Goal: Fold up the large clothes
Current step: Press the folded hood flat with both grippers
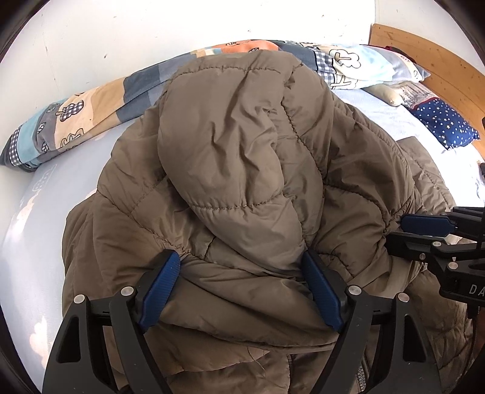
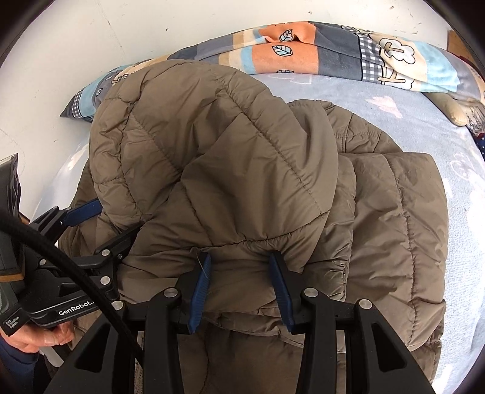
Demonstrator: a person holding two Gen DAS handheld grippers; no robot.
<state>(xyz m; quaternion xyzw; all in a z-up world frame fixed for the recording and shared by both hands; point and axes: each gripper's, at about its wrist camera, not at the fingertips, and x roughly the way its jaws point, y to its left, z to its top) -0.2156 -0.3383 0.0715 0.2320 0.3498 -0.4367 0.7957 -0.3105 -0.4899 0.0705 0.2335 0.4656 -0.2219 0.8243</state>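
— Jacket [image 1: 242,145] of olive-brown quilted puffer fabric: lay where?

— Lay heaped across the pale blue bed sheet [image 1: 45,212], doubled over on itself, with a rounded bulge uppermost. Reached almost to the rolled patchwork duvet [image 1: 91,103] along the white wall [image 1: 121,27].

— And relative to the tongs?

— Filled the whole gap of the left gripper [image 1: 239,257]. Swelled up and away from the blue ribbed pads [image 1: 160,285] and puckered at each tip. Spread wide, yet clenched on a thick fold of the jacket.

— Same on the other side?

— Much the same. Sat bunched inside the right gripper [image 2: 239,257], set narrower there, and gathered into tight creases at both tips. Pinched fast on the near fold.

— Close together, then?

— Near each other, along the near edge. From the left wrist, showed the right gripper [image 1: 406,233] at the right border, biting into the jacket's flank. From the right wrist, showed the left gripper [image 2: 100,224] off to the left, with padding pressed between one blue finger and one black one. Showed a bare hand [image 2: 36,336] low at its handle, too.

— Anything else on the bed?

— Navy star-dotted pillow [image 1: 445,124] by the pale wooden headboard [image 1: 424,60], apart from the jacket.
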